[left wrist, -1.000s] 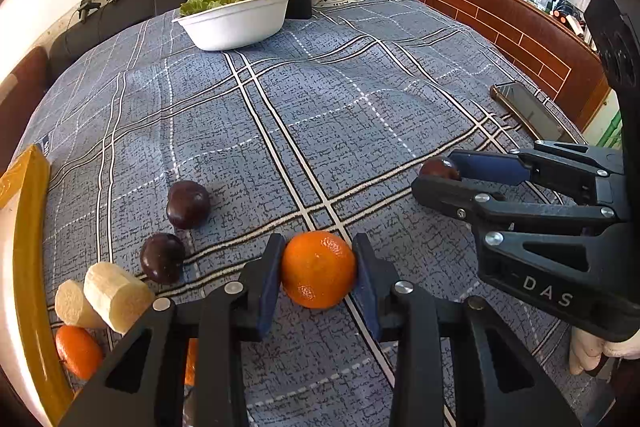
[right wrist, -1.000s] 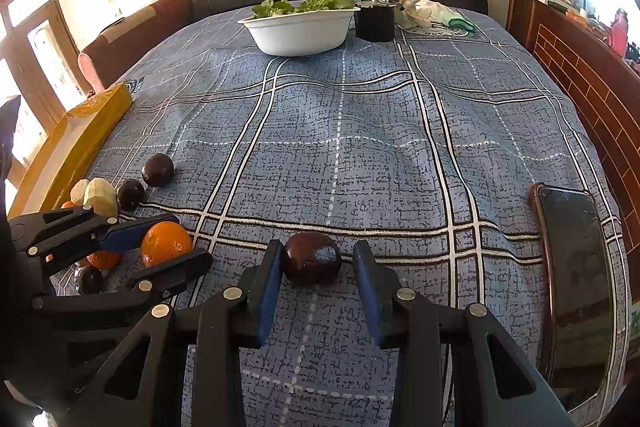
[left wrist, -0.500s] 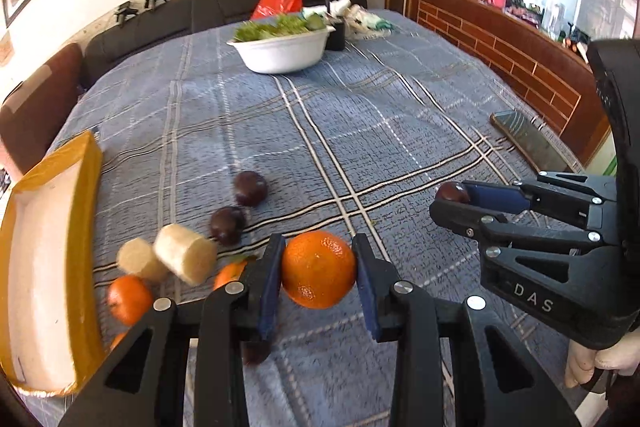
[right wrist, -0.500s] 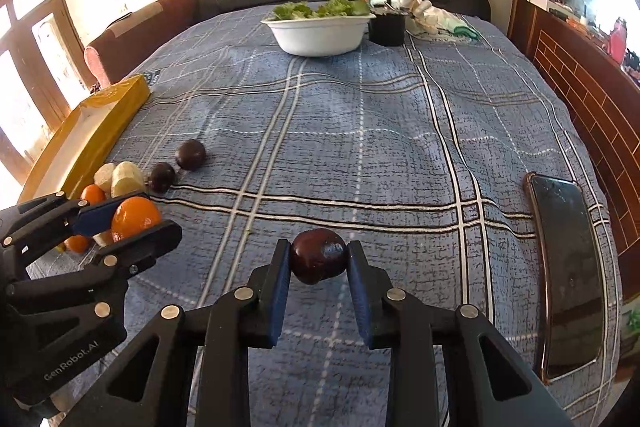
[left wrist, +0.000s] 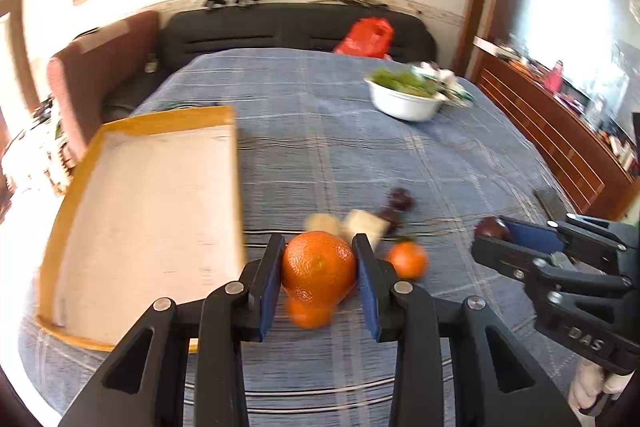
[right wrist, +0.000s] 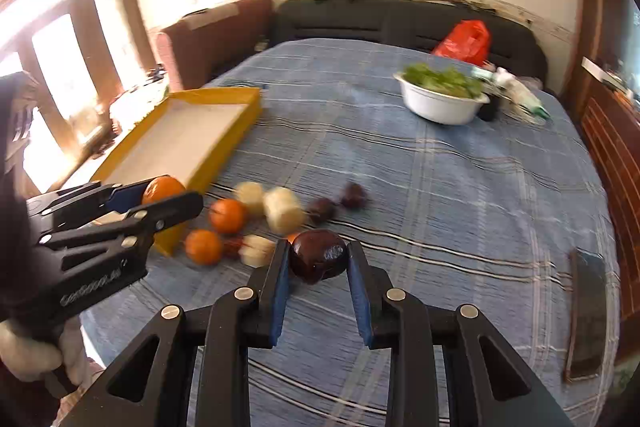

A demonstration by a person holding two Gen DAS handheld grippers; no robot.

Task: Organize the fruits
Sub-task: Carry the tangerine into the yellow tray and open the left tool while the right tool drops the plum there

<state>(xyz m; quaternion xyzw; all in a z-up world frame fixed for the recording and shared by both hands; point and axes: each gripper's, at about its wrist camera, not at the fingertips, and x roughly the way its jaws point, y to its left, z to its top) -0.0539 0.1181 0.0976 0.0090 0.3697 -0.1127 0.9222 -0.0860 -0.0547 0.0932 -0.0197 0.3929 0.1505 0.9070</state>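
My left gripper is shut on an orange and holds it above the blue plaid cloth, just right of the yellow tray. It also shows in the right wrist view. My right gripper is shut on a dark purple fruit, lifted over the cloth; it shows in the left wrist view too. On the cloth lie loose oranges, pale banana pieces and two dark fruits.
A white bowl of greens stands far back right, with a red bag behind it. A dark phone lies near the right table edge. A sofa and wooden cabinet border the table.
Both grippers have lifted and swung left with their fruit. The yellow tray now fills the left of the left wrist view. The fruit pile lies closer to both grippers.
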